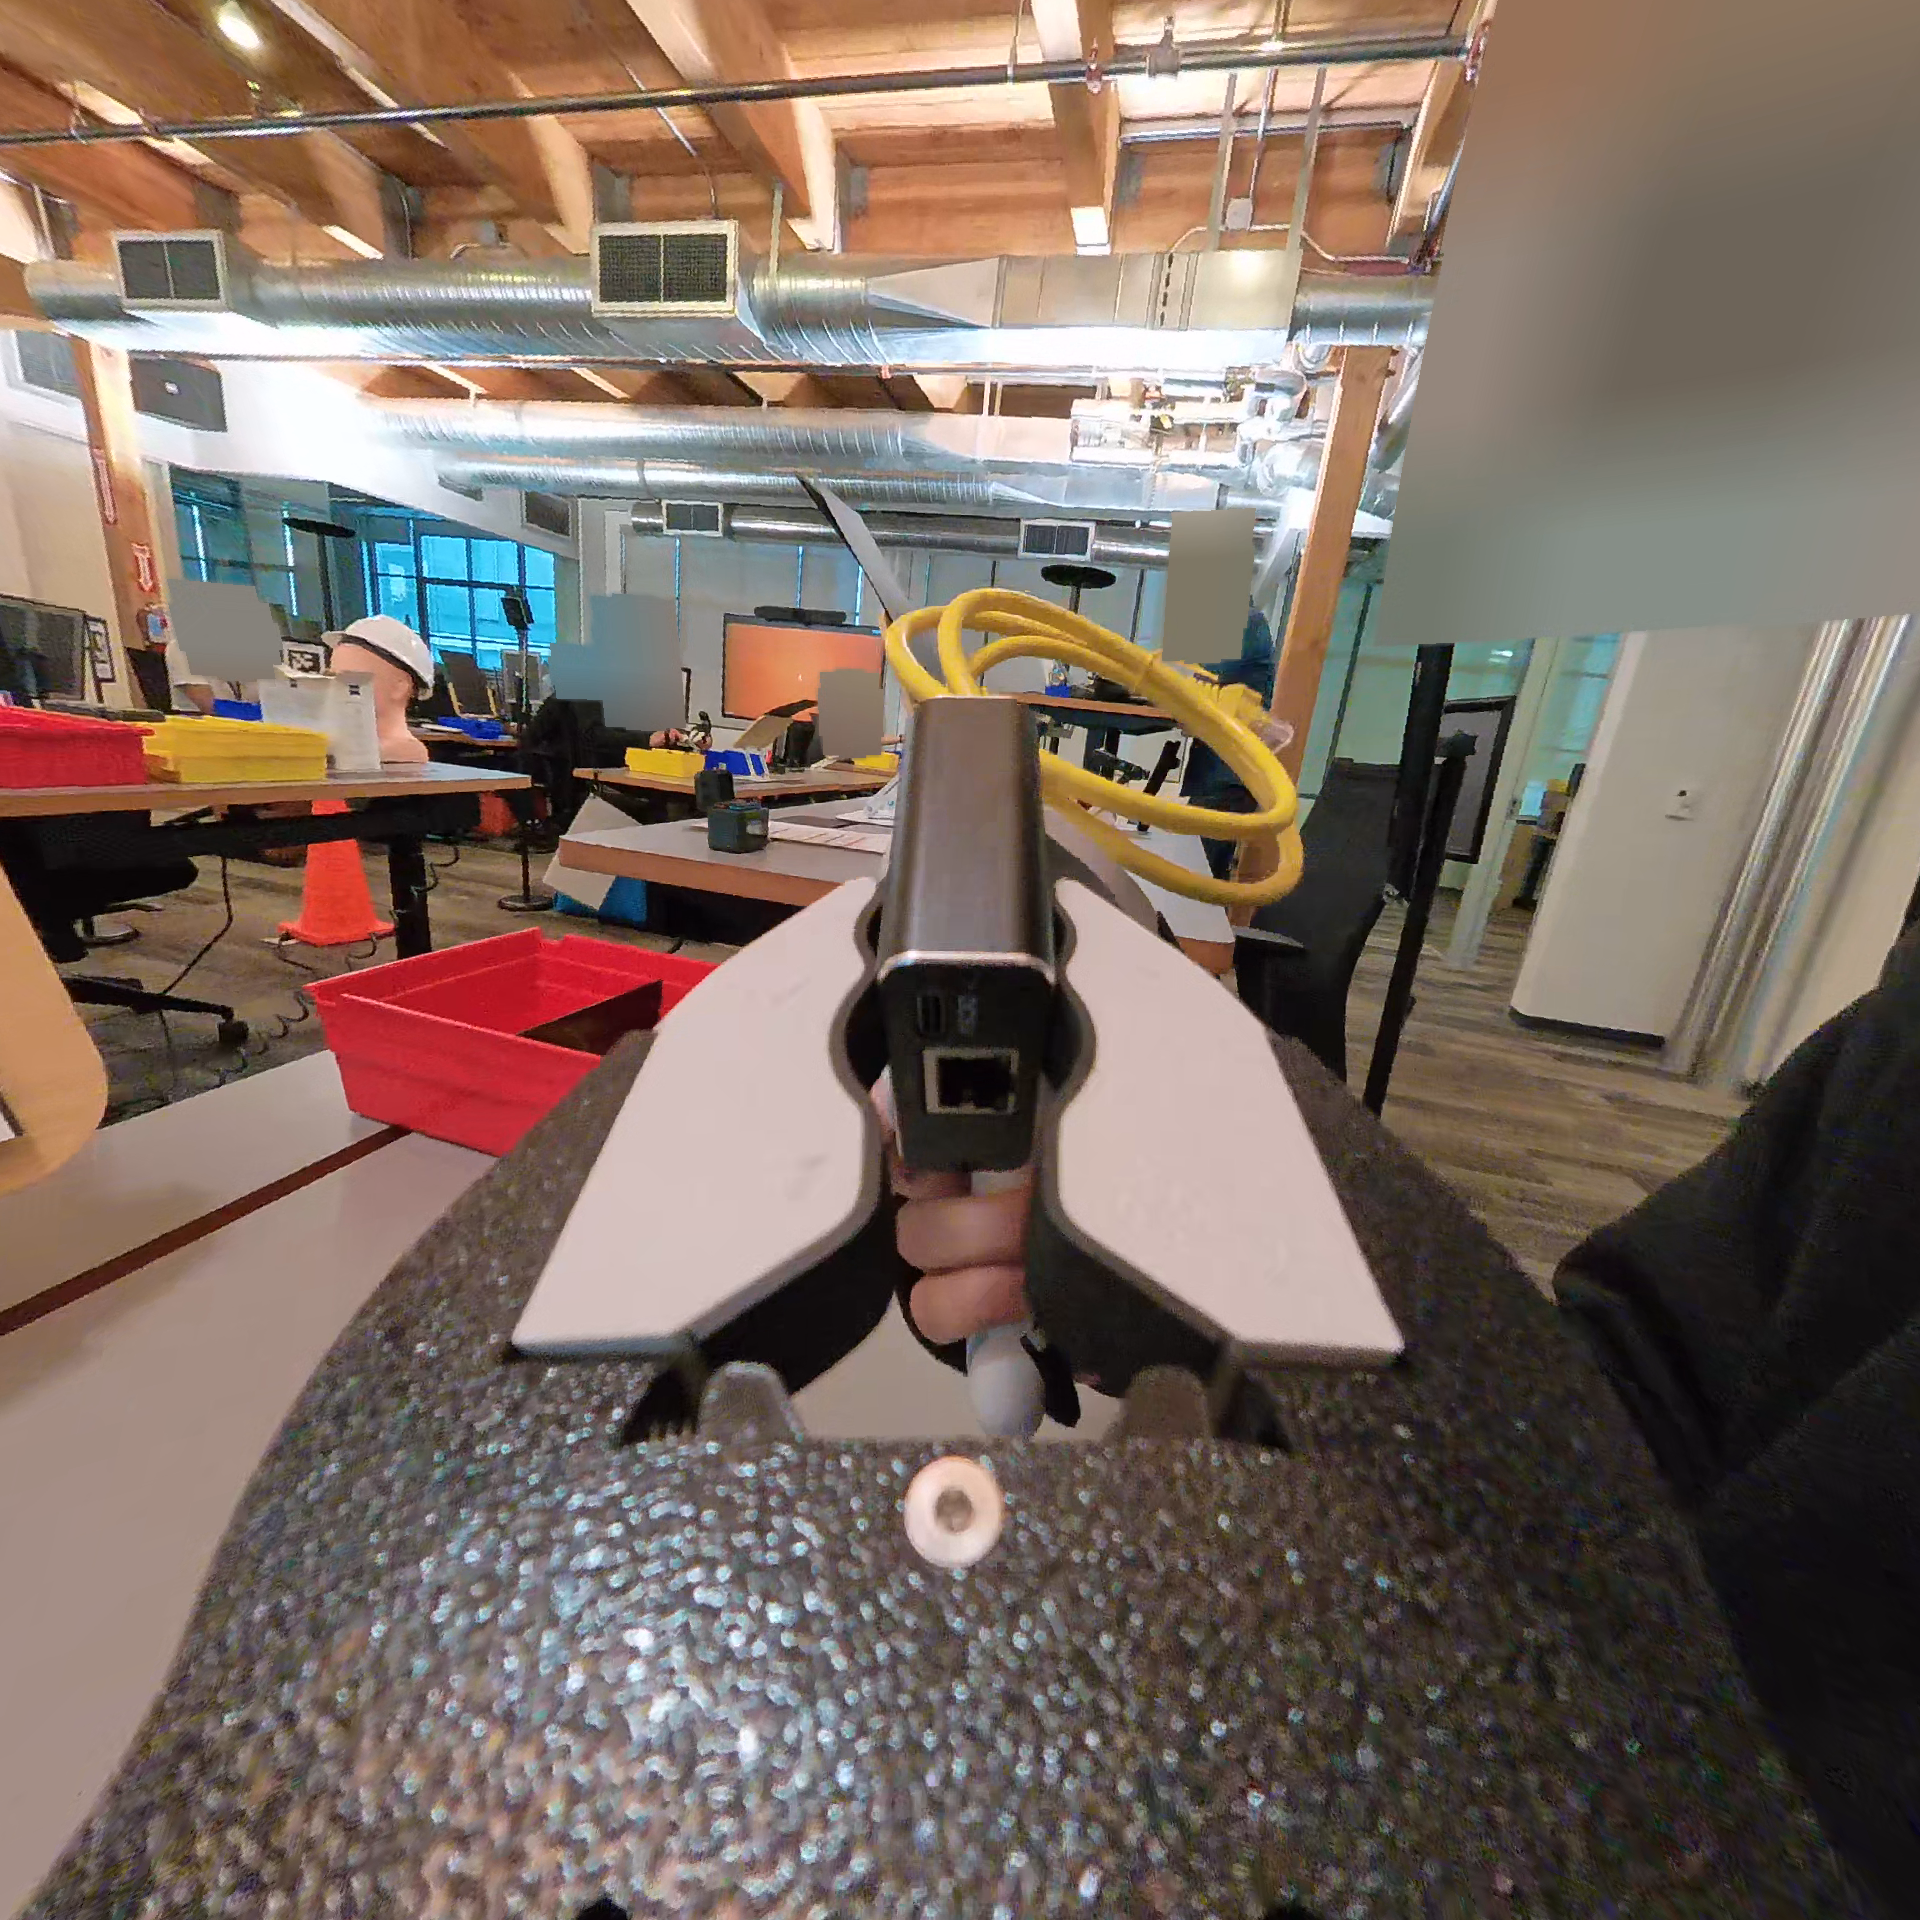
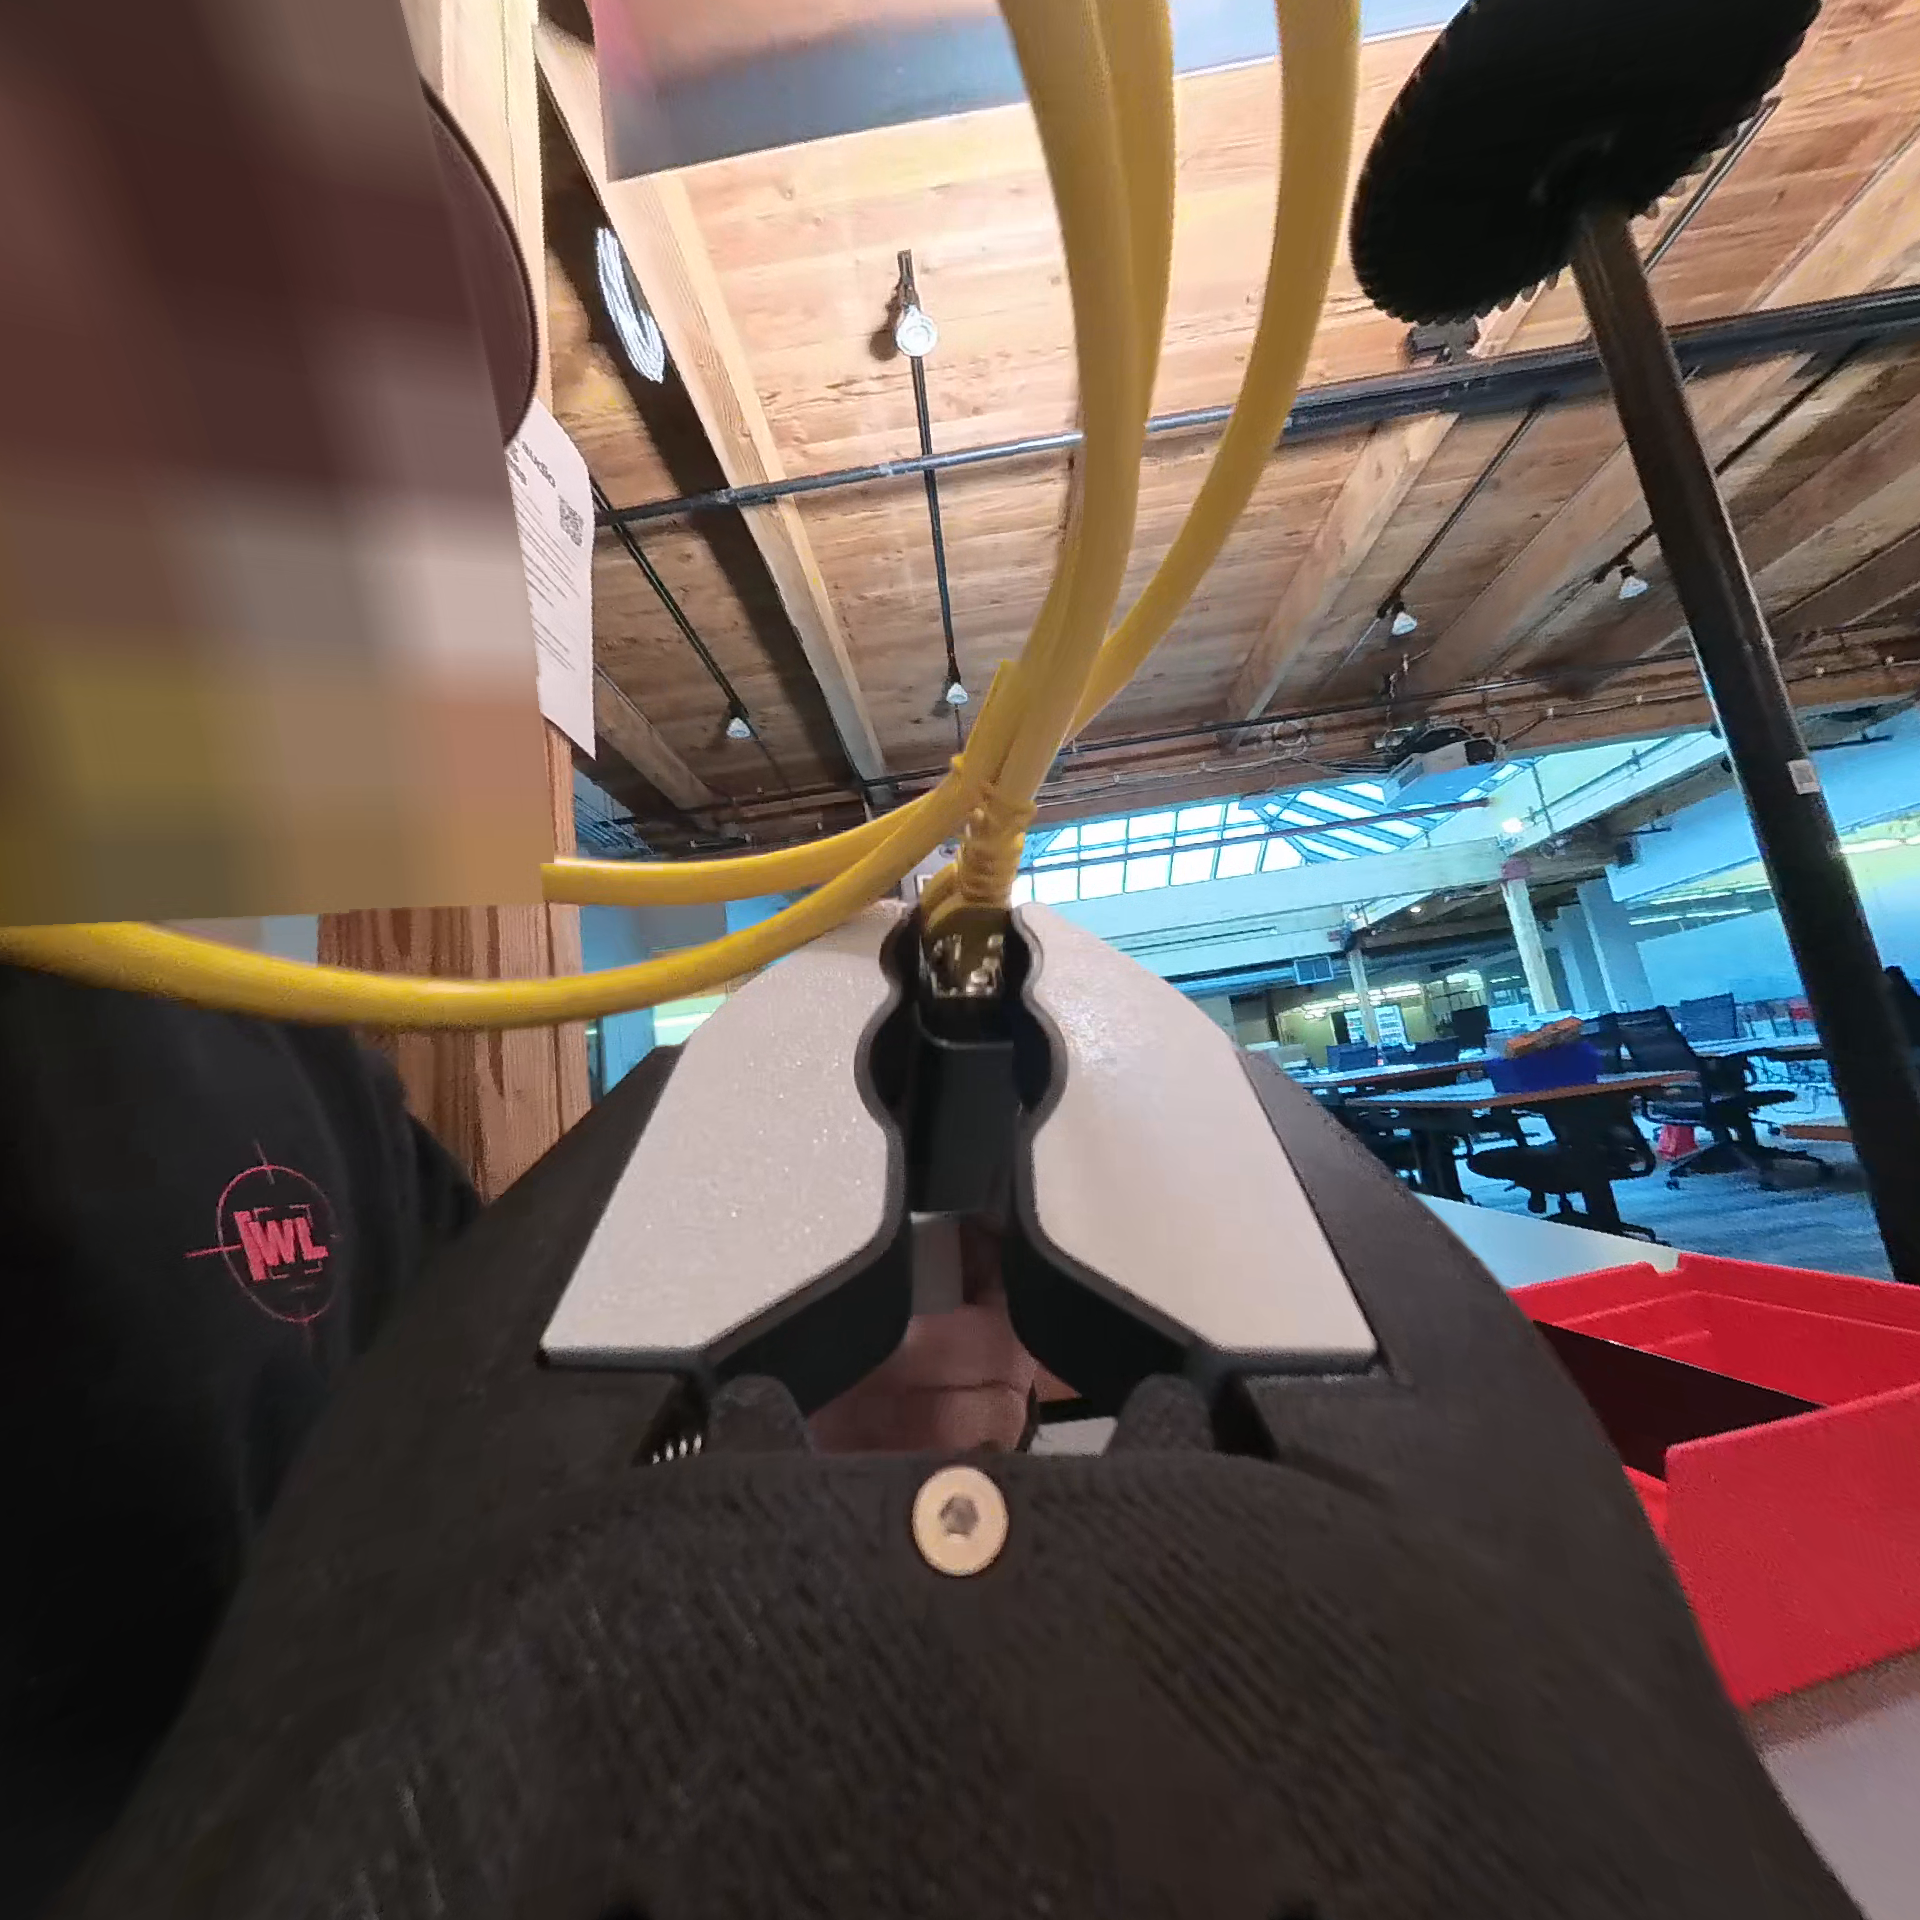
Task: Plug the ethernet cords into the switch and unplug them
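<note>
In the left wrist view my left gripper (image 1: pixel 961 904) is shut on the switch (image 1: pixel 961 821), a dark metal box held upright in the air. Its empty ethernet port (image 1: pixel 971 1081) faces the camera. A coiled yellow ethernet cord (image 1: pixel 1143 717) hangs behind it, one plug (image 1: pixel 1242 712) free. In the right wrist view my right gripper (image 2: pixel 961 925) points up at the ceiling and is shut on the plug (image 2: pixel 966 951) of the yellow cord (image 2: pixel 1081 582), which loops overhead. A dark block (image 2: pixel 961 1122) sits in the gap behind the plug; I cannot tell what it is.
A red bin (image 1: pixel 447 1039) stands on the white table (image 1: pixel 156 1299) at left; it also shows in the right wrist view (image 2: pixel 1766 1507). The person's dark sleeve (image 1: pixel 1766 1455) is close on the right. A black pole (image 2: pixel 1745 727) and a wooden post (image 2: pixel 478 1039) stand nearby. Both grippers' tips are close together, under 4 cm apart.
</note>
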`<state>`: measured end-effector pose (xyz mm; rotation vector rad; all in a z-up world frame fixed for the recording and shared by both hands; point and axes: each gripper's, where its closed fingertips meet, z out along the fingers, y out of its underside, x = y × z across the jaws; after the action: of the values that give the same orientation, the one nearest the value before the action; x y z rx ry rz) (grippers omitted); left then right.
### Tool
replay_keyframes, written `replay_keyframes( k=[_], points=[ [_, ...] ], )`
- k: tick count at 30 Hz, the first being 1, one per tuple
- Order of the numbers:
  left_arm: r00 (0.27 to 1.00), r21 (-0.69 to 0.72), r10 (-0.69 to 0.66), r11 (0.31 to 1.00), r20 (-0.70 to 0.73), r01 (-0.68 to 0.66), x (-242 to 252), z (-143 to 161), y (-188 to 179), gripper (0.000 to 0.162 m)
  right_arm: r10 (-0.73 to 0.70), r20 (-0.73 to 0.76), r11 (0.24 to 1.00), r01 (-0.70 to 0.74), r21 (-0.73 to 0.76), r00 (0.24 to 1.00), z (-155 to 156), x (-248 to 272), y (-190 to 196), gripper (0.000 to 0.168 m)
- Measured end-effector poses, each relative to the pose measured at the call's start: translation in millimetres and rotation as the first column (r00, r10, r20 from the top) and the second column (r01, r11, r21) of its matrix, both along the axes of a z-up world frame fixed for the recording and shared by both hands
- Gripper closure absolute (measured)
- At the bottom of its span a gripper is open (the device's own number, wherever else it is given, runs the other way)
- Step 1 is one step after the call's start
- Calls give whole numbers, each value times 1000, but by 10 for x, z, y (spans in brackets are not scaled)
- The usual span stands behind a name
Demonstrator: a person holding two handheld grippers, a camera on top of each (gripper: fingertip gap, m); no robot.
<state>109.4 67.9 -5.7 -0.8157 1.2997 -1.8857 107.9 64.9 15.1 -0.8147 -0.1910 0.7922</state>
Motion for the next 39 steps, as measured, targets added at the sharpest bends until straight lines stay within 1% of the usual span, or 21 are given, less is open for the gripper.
replay_keyframes(
  k=[3,7,12,15,18,22,25,27,29,32,36,39],
  points=[
    [1000,-1,-2,1000,7,2,-25,29,21,137,-14,7,1000,14,4,1000,-9,-21,1,153],
    [1000,-24,-26,999,15,27,-55,53,7,137,20,-27,999,-20,26,999,16,-30,-17,154],
    [999,-28,-35,999,17,36,-87,50,-14,137,26,-21,999,-25,36,999,23,-36,-37,154],
    [999,-22,-39,999,23,39,-101,62,-40,136,-49,41,998,47,52,998,25,-46,-57,154],
    [998,-5,-49,999,35,50,-127,76,-88,137,-97,100,992,88,87,990,29,-71,-106,154],
    [993,-5,-95,995,65,95,-166,107,-163,136,-165,201,981,139,138,966,68,-126,-193,154],
    [987,-26,-137,990,82,140,-197,131,-192,136,-212,266,973,177,148,940,97,-168,-221,153],
    [981,-76,-180,980,75,186,-205,137,-200,136,-237,302,969,202,143,923,103,-179,-220,154],
    [970,-177,-234,954,68,243,-194,132,-192,136,-288,336,957,256,136,897,110,-167,-197,154],
    [960,-287,-276,916,51,279,-162,98,-166,137,-313,369,950,296,103,875,79,-130,-152,154],
    [956,-324,-292,901,36,287,-147,73,-164,137,-355,410,933,348,94,840,55,-107,-139,154],
    [946,-369,-321,875,40,313,-143,81,-164,137,-372,433,925,366,99,821,62,-102,-136,153]
  ],
)
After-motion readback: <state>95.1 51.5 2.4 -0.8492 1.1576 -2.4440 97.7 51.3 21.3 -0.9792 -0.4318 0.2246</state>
